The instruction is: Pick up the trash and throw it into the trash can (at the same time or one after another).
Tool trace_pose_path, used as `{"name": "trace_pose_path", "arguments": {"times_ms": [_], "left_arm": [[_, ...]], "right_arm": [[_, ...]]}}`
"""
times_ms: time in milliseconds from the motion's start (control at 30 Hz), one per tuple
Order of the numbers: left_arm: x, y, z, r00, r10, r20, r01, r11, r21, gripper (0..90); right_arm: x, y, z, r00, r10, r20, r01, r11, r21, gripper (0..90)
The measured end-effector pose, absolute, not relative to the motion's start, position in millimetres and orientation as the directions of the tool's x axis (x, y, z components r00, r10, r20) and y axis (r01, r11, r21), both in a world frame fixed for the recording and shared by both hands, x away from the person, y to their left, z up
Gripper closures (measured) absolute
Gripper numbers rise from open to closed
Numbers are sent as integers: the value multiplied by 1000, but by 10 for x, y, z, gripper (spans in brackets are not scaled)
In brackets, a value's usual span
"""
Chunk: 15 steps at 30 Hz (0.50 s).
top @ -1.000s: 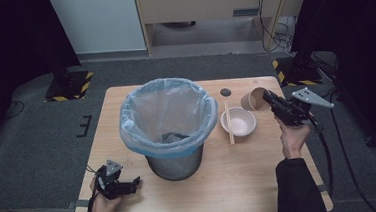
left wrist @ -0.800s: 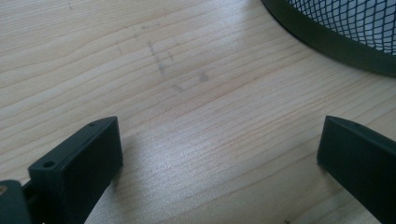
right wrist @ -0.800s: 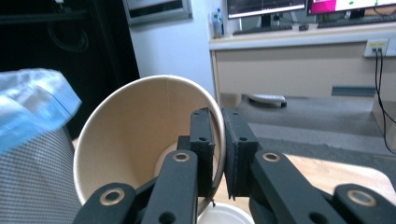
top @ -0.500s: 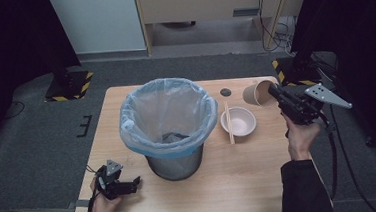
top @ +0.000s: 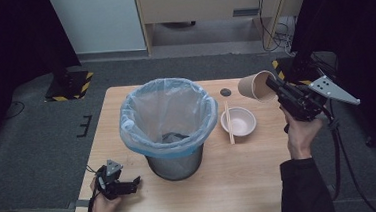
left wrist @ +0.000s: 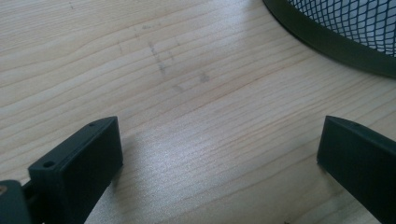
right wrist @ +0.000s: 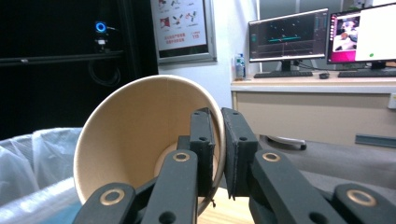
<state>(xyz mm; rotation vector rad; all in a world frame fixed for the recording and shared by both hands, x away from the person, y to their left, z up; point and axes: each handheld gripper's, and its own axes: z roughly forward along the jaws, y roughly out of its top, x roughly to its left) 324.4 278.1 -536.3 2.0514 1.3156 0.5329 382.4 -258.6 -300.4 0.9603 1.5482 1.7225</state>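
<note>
1. The right gripper (top: 274, 87) is clamped on the rim of a paper cup (top: 254, 87), one jaw inside the wall and one outside, as the right gripper view shows with the cup (right wrist: 140, 140) tipped on its side, mouth toward the camera.
2. The cup is held in the air over the far right of the table (top: 261, 181), beyond the white bowl (top: 238, 121) and right of the bin (top: 169, 120).
3. The step in hand looks like carrying the cup to the bin to throw it away; it is lifted but not yet over the bin's mouth.
4. The next move calls for a sweep left until the cup is above the blue liner (top: 128, 135), then parting the jaws so it drops clear of the rim.
5. The left gripper (top: 131, 184) rests on the near left of the table, jaws wide apart with nothing between them; its own view shows bare wood and the bin's mesh base (left wrist: 345, 28).
6. A pair of chopsticks (top: 229, 122) lies across the bowl, and a small dark disc (top: 225, 92) sits on the table behind it; what the disc is I cannot tell.
7. Something dark lies at the bottom of the bin, too dim to make out. Whether the cup is fully empty is hard to judge, since the jaws cover part of its bottom.
</note>
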Motion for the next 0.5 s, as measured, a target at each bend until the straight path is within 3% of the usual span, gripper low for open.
{"name": "trace_pose_path", "arguments": {"times_ms": [500], "left_arm": [[3244,2782,-5362,419,908,-1,651,-300,697,0]], "right_arm": [[3802,-2325,-2754,-598,796,96,-16,-132,991,837]]}}
